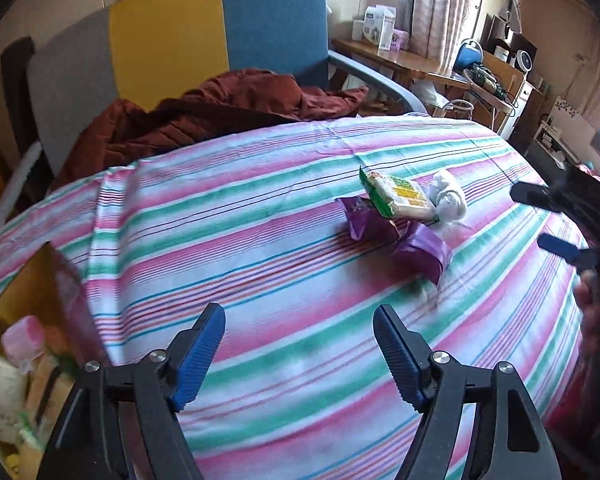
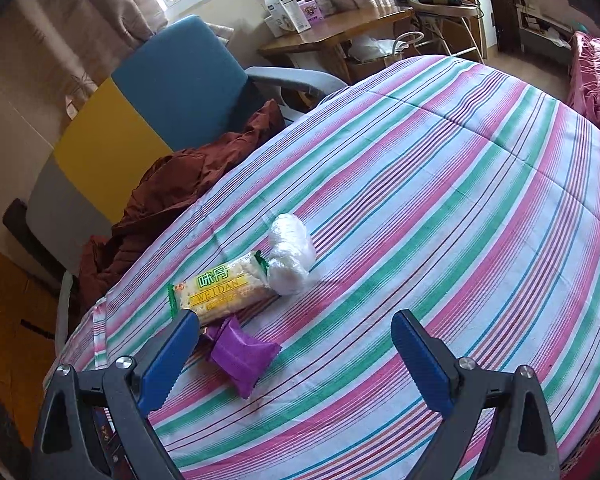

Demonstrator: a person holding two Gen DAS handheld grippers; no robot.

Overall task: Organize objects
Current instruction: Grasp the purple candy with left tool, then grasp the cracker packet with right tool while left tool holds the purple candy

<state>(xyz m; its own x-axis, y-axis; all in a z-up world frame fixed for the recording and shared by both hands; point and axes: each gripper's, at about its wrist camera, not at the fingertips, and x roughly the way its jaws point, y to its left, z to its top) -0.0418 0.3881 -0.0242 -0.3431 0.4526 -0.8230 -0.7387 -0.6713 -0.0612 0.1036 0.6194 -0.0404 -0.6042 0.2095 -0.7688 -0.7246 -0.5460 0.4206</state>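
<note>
Both grippers empty, jaws apart: left gripper (image 1: 300,344), right gripper (image 2: 296,348); biscuits (image 2: 224,290), purple pouch (image 2: 244,356), white bundle (image 2: 290,258) clustered on striped cloth (image 2: 440,220); best straddle pouch squarely, then close.

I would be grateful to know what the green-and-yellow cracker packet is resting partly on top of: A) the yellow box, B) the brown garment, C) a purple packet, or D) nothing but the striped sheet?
C: in both wrist views the cracker packet overlaps the purple packet on the striped sheet, its lower edge lying over the purple wrapper; the white plastic bundle sits at its other end.
</note>
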